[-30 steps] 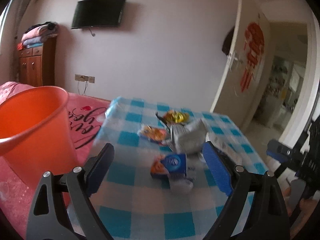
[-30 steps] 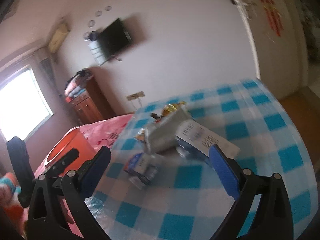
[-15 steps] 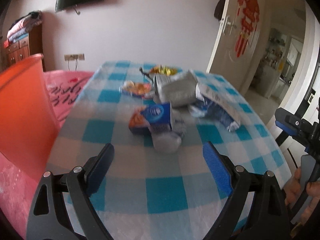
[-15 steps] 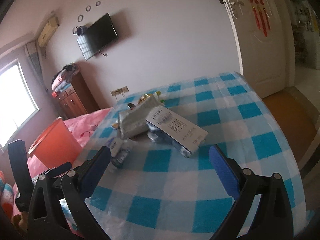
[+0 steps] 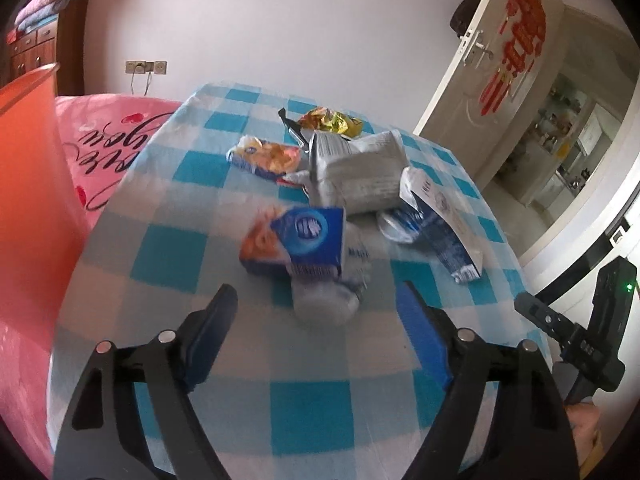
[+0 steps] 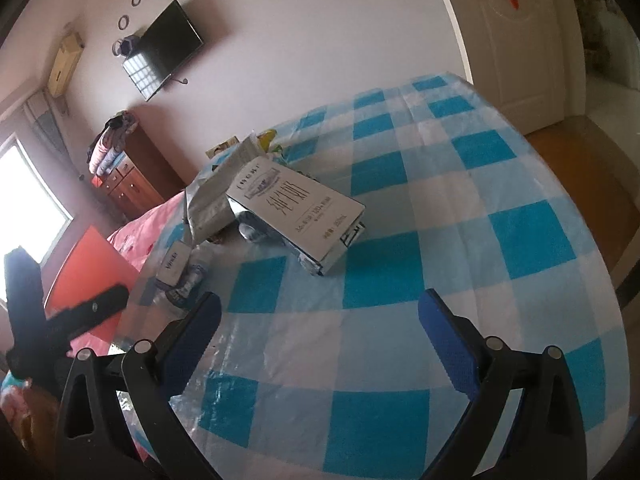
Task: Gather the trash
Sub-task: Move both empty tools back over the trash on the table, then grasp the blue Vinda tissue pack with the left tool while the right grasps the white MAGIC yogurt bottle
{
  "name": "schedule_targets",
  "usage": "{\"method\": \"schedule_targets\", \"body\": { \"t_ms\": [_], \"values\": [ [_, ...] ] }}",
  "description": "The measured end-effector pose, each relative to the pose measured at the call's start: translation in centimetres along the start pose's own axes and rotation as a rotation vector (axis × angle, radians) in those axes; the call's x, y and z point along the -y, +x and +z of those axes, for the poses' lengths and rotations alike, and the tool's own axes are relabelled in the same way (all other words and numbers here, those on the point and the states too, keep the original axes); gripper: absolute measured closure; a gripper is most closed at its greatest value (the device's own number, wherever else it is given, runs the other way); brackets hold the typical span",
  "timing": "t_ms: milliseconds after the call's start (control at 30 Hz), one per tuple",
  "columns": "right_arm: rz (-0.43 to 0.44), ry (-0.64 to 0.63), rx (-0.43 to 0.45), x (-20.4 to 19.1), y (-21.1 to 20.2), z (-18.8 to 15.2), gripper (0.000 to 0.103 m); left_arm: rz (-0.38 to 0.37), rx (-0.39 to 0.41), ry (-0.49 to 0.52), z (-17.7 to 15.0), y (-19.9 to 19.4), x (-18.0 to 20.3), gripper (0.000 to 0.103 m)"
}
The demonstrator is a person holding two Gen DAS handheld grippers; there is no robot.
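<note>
Left wrist view: left gripper (image 5: 316, 312), jaws just narrowing yet empty, hangs over a blue packet (image 5: 310, 240). Right gripper (image 6: 320, 320) gapes above the tablecloth (image 6: 400, 272), carton (image 6: 296, 208) ahead.

Both wrist cameras are looking down at a slant onto the checkered desk (image 5: 168, 256), close above its near edge. The left one is facing the wrapper pile (image 5: 352, 176) head-on; the right one is viewing that pile (image 6: 276, 204) from its door side. Both are sharing the orange bucket (image 6: 92, 264).

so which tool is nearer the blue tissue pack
Left. The left tool sits just short of the blue tissue pack; the right tool is off to its side, farther away.
</note>
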State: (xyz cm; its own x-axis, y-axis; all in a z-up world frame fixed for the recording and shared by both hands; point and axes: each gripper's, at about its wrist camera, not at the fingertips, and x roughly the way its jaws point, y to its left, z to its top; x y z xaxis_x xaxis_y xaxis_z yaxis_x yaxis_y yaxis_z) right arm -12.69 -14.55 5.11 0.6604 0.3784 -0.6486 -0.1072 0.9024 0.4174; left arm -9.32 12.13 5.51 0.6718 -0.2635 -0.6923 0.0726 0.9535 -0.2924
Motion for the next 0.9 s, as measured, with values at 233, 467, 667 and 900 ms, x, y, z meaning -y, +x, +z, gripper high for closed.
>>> {"method": "schedule_targets", "body": {
  "t_ms": [233,467,667,900],
  "values": [
    [0.073,-0.041,-0.016,-0.8,0.4,1.3,0.006,-0.002,-0.045,0.002,2.7,2.6,-1.0,0.021],
    [0.138,-0.136,-0.078,-4.2,1.8,1.1,0.006,-0.022,-0.098,0.055,3.5,5.2,-1.1,0.021],
    [0.172,-0.178,-0.133,-6.4,3.3,0.6,0.006,-0.043,-0.120,0.058,3.7,6.7,-1.7,0.021],
    [0.185,-0.200,-0.196,-8.3,5.4,0.0,0.006,-0.087,-0.121,0.003,3.5,7.4,-2.6,0.030]
  ]
}}
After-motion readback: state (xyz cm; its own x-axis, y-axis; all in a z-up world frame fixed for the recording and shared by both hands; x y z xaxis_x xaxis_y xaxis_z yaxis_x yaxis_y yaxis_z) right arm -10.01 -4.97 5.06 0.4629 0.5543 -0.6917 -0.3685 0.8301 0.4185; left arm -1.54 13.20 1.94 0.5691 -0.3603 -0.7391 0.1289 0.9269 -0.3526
